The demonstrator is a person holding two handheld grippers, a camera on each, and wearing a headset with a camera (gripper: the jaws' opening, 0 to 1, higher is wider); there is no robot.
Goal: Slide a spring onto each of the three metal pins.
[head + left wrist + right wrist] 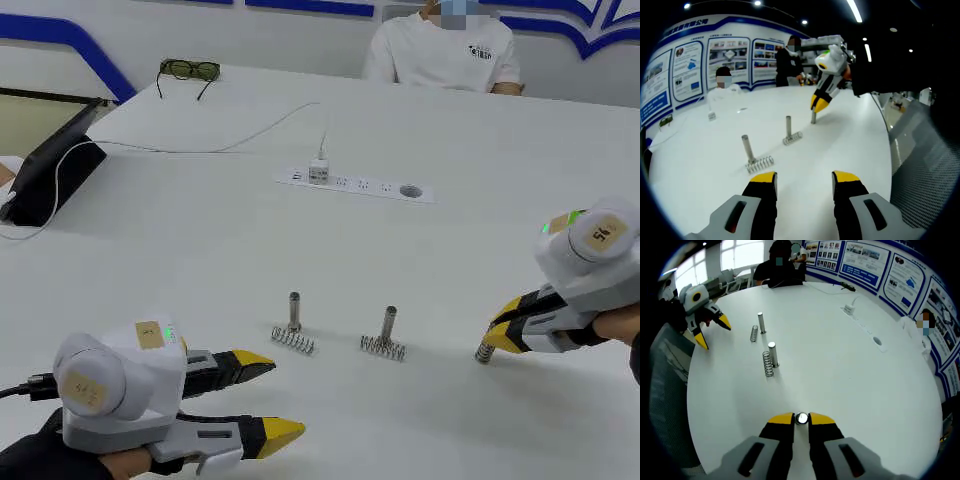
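Observation:
Two metal pins stand upright on the white table, the left pin (pixel 294 308) and the middle pin (pixel 389 322). A loose spring (pixel 293 340) lies at the foot of the left one, and another spring (pixel 383 347) lies by the middle one. My right gripper (pixel 497 337) is shut on a third pin (pixel 485 352), whose lower part looks ribbed like coils. That pin's round top (pixel 801 418) sits between the jaws of my right gripper (pixel 801 421). My left gripper (pixel 268 398) hovers open near the front edge, short of the left pin (pixel 746 146), with nothing between its fingers.
A white power strip (pixel 355 185) with a plugged charger and cable lies mid-table. Dark glasses (pixel 188 70) rest at the far left, and a black device (pixel 50 165) sits at the left edge. A person (pixel 440 50) sits across the table.

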